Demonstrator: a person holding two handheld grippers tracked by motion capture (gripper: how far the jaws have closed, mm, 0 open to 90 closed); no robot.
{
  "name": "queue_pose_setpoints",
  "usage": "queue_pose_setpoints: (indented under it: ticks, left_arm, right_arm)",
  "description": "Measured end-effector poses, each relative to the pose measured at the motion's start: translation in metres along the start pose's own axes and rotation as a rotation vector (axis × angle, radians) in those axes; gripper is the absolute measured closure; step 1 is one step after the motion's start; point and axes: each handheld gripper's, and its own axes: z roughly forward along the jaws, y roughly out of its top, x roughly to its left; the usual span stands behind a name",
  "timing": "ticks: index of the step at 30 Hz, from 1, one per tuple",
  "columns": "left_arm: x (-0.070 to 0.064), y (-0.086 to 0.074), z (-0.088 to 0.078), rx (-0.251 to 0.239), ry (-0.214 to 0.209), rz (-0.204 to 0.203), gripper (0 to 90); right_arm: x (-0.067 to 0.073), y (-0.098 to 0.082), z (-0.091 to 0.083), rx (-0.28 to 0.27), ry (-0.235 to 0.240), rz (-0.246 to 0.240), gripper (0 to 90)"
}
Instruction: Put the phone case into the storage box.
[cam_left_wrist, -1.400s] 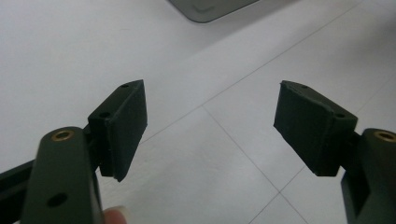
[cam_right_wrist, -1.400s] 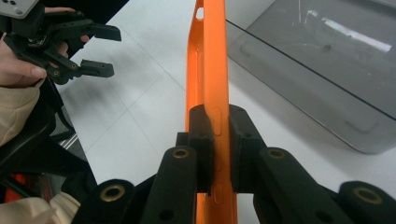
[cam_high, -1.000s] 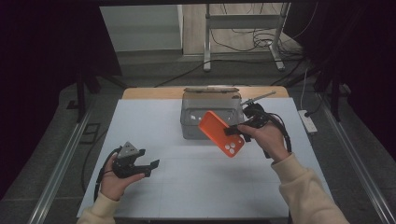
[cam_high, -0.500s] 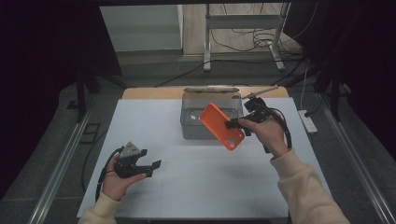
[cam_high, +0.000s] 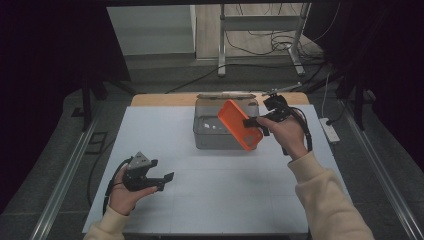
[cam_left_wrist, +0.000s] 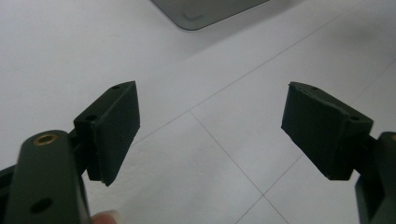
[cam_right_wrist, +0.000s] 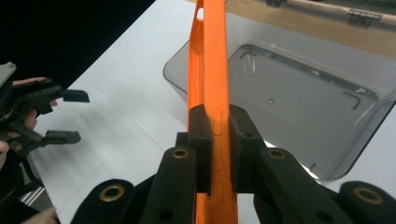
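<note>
The orange phone case (cam_high: 240, 124) now hangs in the air above the grey plastic box (cam_high: 220, 131), a little higher and closer to the box than it was a second ago, when it sat lower and more toward the near side of the table (cam_high: 200, 210). The right hand-held gripper (cam_high: 257, 121) has it pinched by one long edge; in the right gripper view the two black pads are pressed flat against either side of the thin orange wall (cam_right_wrist: 212, 93), so the grip looks firm. The case is tilted, one corner pointing up and away, the other down toward the open box. From the right gripper view the box's clear interior (cam_right_wrist: 299, 98) lies just behind and below the case, with nothing in it that I can make out.

The left hand-held gripper (cam_high: 162, 181) rests low over the table, well apart from the box. Its jaws have just been opening a bit further, and the left gripper view shows them standing wide with only bare white table (cam_left_wrist: 210, 154) between them.

To my eye, the lift means the case is being carried over the rim to go into the box. What remains is to clear the wall, lower it inside and let go. The left one seems to be waiting.
</note>
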Motion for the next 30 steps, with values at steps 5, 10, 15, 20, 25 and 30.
queue_pose_setpoints:
  ticks: [5, 10, 15, 20, 25, 30]
  left_arm:
    - [0.000, 0.000, 0.000, -0.003, -0.001, 0.006, 17.8]
    - [0.000, 0.000, -0.001, -0.006, 0.002, 0.002, 17.8]
    - [-0.002, 0.000, 0.000, -0.001, -0.001, 0.010, 17.8]
    - [-0.002, 0.000, 0.001, 0.000, -0.003, 0.020, 17.9]
    - [-0.002, 0.000, 0.002, 0.000, -0.006, 0.025, 18.0]
    - [-0.001, -0.001, 0.002, 0.002, -0.006, 0.029, 18.2]
  right_arm:
    - [-0.001, 0.005, 0.001, -0.010, -0.017, 0.008, 81.1]
    - [0.000, 0.009, 0.000, -0.014, -0.040, 0.019, 81.2]
    - [-0.001, 0.013, -0.002, -0.018, -0.076, 0.032, 81.4]
    - [-0.004, 0.017, -0.002, -0.009, -0.113, 0.045, 82.1]
    - [-0.008, 0.022, 0.001, 0.000, -0.140, 0.057, 82.4]
    - [-0.012, 0.029, 0.006, 0.000, -0.166, 0.083, 82.4]
